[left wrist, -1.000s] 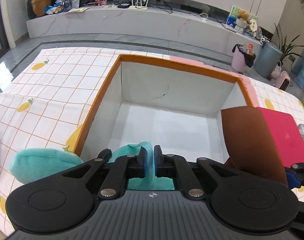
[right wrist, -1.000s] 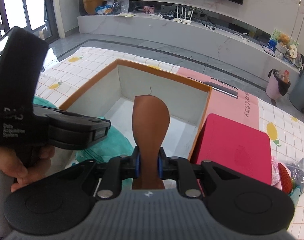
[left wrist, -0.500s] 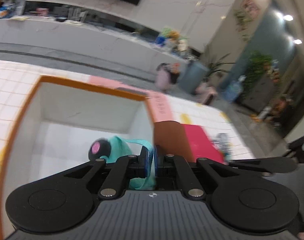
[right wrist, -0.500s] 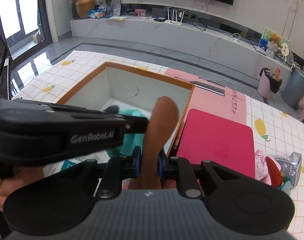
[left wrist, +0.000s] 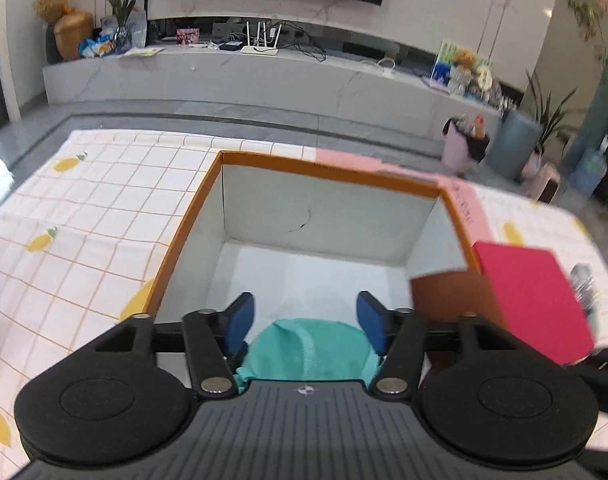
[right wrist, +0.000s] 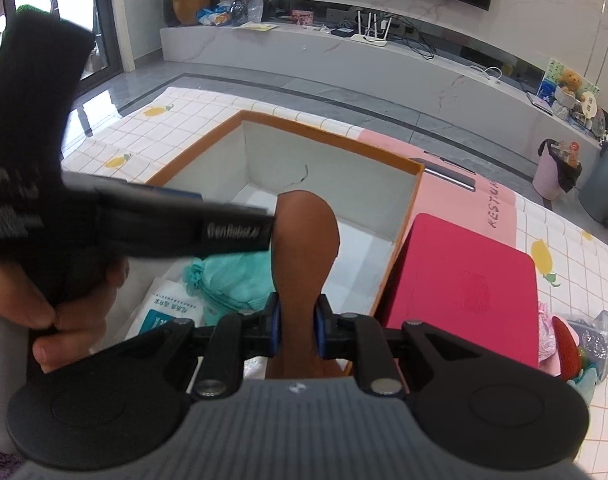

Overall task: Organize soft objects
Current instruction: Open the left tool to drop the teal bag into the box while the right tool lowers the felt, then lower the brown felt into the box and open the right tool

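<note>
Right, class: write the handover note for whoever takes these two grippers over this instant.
Left gripper: open, jaws have just been opening, pads clear of the teal pouch below them.
Right gripper: shut on the brown flap, holding it upright.
Things: teal pouch lies inside the orange-rimmed box, beside a white packet. Red lid and a few small items sit right of the box.
Done: pouch released in the box.
Left: probably the small items, then the flap.
</note>
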Demonstrator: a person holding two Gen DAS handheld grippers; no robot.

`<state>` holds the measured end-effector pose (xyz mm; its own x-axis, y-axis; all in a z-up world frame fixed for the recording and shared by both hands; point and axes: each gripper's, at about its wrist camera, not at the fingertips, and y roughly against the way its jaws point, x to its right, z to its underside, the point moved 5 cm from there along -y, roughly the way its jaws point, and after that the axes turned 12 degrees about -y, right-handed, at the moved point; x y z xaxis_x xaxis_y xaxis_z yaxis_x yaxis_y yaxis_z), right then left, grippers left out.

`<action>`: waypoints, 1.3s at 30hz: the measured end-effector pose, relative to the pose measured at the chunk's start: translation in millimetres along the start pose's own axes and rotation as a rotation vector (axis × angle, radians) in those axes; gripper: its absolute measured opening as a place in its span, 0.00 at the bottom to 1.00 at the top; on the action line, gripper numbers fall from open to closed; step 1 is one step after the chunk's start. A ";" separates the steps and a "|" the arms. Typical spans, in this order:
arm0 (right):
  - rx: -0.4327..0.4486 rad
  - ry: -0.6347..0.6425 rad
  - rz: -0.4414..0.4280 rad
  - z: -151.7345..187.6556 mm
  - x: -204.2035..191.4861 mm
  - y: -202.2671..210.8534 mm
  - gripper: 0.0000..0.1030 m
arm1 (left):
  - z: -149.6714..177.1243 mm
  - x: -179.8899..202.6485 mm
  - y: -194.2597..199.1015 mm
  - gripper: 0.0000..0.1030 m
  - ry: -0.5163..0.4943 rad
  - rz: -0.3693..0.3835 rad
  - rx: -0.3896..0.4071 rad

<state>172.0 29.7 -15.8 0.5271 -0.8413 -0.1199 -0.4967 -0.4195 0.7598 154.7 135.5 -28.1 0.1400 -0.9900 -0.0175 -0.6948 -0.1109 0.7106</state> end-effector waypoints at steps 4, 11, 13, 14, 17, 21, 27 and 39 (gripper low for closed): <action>-0.055 0.040 -0.033 4.8 -7.9 -3.2 0.14 | -4.9 -10.1 11.2 0.79 0.035 -0.005 0.039; -0.218 0.103 -0.088 15.7 -23.0 -32.2 0.14 | -13.8 -20.3 17.3 0.80 0.052 -0.037 0.076; -0.243 0.096 -0.095 16.3 -25.1 -40.3 0.15 | -13.6 -21.9 15.3 0.80 0.060 -0.031 0.069; -0.253 0.091 -0.104 17.1 -26.4 -42.9 0.16 | -13.3 -23.5 14.2 0.80 0.063 -0.027 0.065; -0.263 0.095 -0.110 23.7 -30.7 -47.3 0.21 | -10.7 -26.3 14.6 0.80 0.068 -0.026 0.060; -0.261 0.103 -0.081 27.1 -34.2 -51.3 0.24 | -10.3 -28.5 17.0 0.80 0.067 -0.032 0.066; -0.237 0.101 -0.054 24.2 -35.4 -50.6 0.55 | -11.0 -28.4 19.5 0.80 0.053 -0.047 0.059; -0.213 0.083 -0.082 16.3 -37.2 -39.7 0.92 | -7.3 -22.2 19.5 0.80 -0.056 -0.077 0.026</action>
<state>160.9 72.0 -51.9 0.6188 -0.7728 -0.1410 -0.2977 -0.3968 0.8683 143.1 156.0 -8.7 0.1547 -0.9817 -0.1111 -0.7015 -0.1883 0.6874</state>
